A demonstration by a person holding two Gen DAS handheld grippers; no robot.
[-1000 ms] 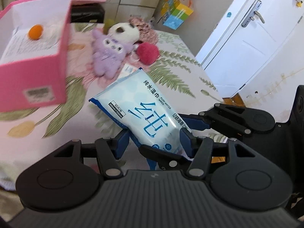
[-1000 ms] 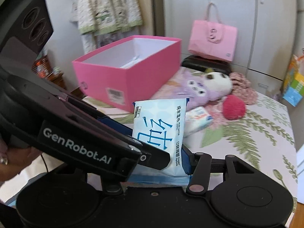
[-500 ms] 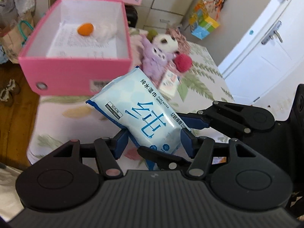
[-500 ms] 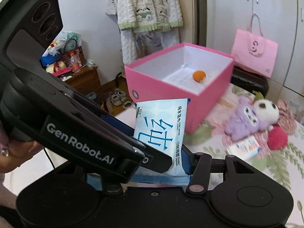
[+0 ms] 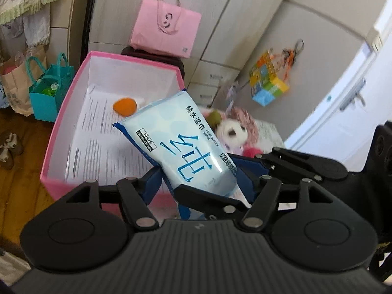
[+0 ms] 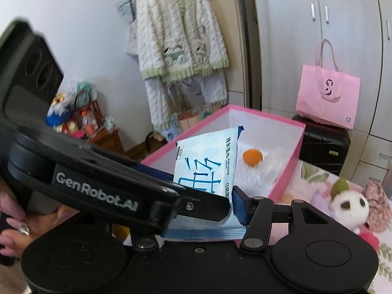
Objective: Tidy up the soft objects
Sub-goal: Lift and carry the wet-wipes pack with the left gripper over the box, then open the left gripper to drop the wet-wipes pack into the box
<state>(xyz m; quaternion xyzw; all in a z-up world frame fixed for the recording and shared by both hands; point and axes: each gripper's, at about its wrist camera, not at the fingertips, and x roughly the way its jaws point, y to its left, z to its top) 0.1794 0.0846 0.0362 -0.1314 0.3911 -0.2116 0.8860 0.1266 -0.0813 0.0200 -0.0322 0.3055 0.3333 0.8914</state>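
Nearest in both views is the wet-wipe pack [image 5: 186,147], a soft, glossy pale-blue plastic pouch with crimped darker-blue ends and large blue characters; it stands tilted between both tools, its lower end down among the fingers, its upper end leaning out over the pink box [image 5: 61,132]. The left gripper [image 5: 198,183] has blue pads on either side of the pack's lower half; its jaws have just been opening and stand about half apart, and whether the pads still press on the plastic cannot be told. The right gripper [image 6: 232,208] crosses from the side; one blue pad lies against the pack's edge, the other side is hidden behind the left tool's black arm, so its jaws look partly open around the pouch, but a firm grip cannot be confirmed.

Beyond the pack, the box is a rectangular, stiff-walled carton, pink outside and white inside, open on top; a printed sheet lines its floor and a small round orange ball [image 5: 124,106] sits near the far wall; most of the floor is bare. Right of the box, on the floral-clothed desk [image 6: 316,174], lies a fluffy panda plush [image 5: 232,132] amid other blurred soft toys. Farther back, a smooth pink paper bag [image 5: 166,29] rests on a dark case against pale cabinet doors.
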